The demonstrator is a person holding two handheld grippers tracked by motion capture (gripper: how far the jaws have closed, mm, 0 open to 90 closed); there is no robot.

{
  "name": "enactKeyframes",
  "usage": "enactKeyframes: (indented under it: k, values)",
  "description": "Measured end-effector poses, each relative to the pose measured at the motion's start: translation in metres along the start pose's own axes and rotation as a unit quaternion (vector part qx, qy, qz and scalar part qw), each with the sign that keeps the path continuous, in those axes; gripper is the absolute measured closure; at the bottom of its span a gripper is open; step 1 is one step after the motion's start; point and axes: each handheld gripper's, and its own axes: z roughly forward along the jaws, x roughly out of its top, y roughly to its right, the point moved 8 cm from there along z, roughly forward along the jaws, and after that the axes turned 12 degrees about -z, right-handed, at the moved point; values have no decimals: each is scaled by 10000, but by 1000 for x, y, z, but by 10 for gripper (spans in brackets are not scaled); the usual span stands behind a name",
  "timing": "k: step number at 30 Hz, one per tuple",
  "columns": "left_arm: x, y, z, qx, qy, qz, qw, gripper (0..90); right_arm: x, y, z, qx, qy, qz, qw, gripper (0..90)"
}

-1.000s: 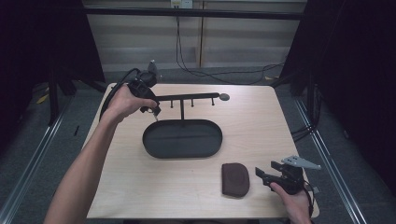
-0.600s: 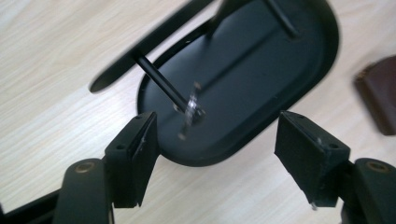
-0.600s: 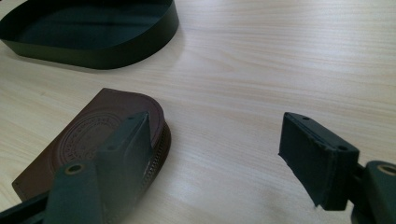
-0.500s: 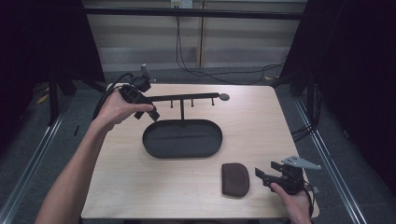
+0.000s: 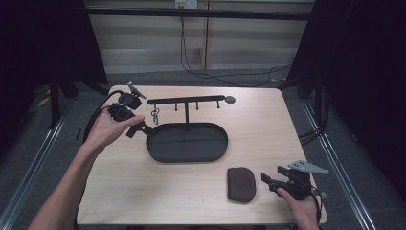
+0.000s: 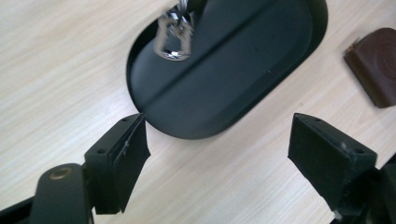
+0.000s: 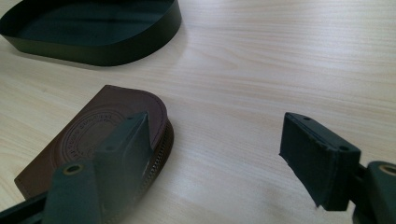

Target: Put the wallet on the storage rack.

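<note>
A silver key ring (image 5: pixel 155 115) hangs from the left hook of the black rack (image 5: pixel 186 100), above the left end of the black oval tray (image 5: pixel 218 152). My left gripper (image 5: pixel 139 128) is just left of the tray. Its jaws have just been opening and stand wide apart with nothing between them. In the left gripper view the key ring (image 6: pixel 175 35) dangles ahead of the left gripper (image 6: pixel 219 135), over the tray (image 6: pixel 243 70). My right gripper (image 5: pixel 268 178) rests open at the front right, beside a brown leather pouch (image 5: pixel 241 184). The pouch (image 7: pixel 93 135) lies partly behind the right gripper's (image 7: pixel 215 135) left jaw.
The rack has several more hooks and a round knob (image 5: pixel 230 99) at its right end. The left gripper's cable (image 5: pixel 95 117) loops off the table's left edge. Dark floor and metal rails surround the wooden table (image 5: pixel 143 191).
My left gripper drew back from the rack's left end, leftward and toward the person, and its jaws opened. The key ring stays on the hook. The right gripper has not moved.
</note>
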Motion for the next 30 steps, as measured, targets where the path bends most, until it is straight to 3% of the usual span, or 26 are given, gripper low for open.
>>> enactKeyframes:
  k: [9,12,15,17,20,22,25,26,28,30]
  values:
    - [-26,-13,14,-152,239,-70,9996,216,1,-1,4,51,-46,-7,10000,242]
    - [-36,-14,19,-228,296,37,9993,222,0,-2,4,71,-69,18,9999,241]
    - [-49,-12,25,-406,502,74,9979,222,0,-2,2,86,-34,2,10000,238]
    - [-56,-12,28,-385,650,90,9971,222,0,-3,3,103,-52,7,9999,237]
    - [-67,-10,30,-533,828,96,9951,223,0,-5,3,152,-68,-24,9999,233]
    - [-72,-11,28,-430,1261,-8,9911,224,0,-7,4,208,-90,-55,9997,233]
    - [-83,-12,30,-492,1356,-86,9895,225,-1,-11,5,332,-175,-79,9993,233]
    - [-88,-12,32,-524,1300,-46,9901,225,-1,-12,6,365,-183,-86,9991,232]
    - [-99,-8,37,-738,1340,-91,9882,234,-1,-15,7,427,-239,-139,9987,231]
    - [-105,-7,44,-705,1347,-89,9883,234,-1,-18,7,477,-261,-203,9983,228]
